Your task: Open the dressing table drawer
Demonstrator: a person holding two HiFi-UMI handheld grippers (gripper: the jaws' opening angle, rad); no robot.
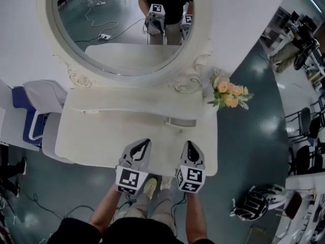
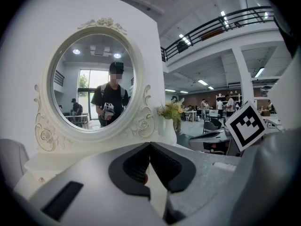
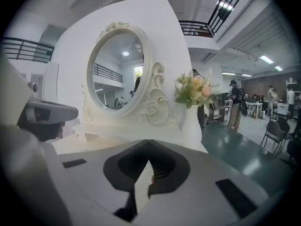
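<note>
Head view looks down on the white dressing table [image 1: 91,141]; the left gripper [image 1: 146,145] and right gripper [image 1: 190,146] sit side by side over its near edge at 6 o'clock. Each gripper's own view shows its jaws pressed together with nothing between them. No drawer shows pulled out, so I judge the task barely begun; reaching the front, gripping and pulling all remain. A grey slot [image 1: 180,122] under the raised shelf [image 1: 122,103], at 12 o'clock from the right gripper, may be the drawer; I cannot tell. Only the head view shows both grippers against the table. The gripper views show the mirror [image 3: 117,69] upright with its carved frame, and the flowers [image 3: 194,89] in a white vase at its 3 o'clock.
</note>
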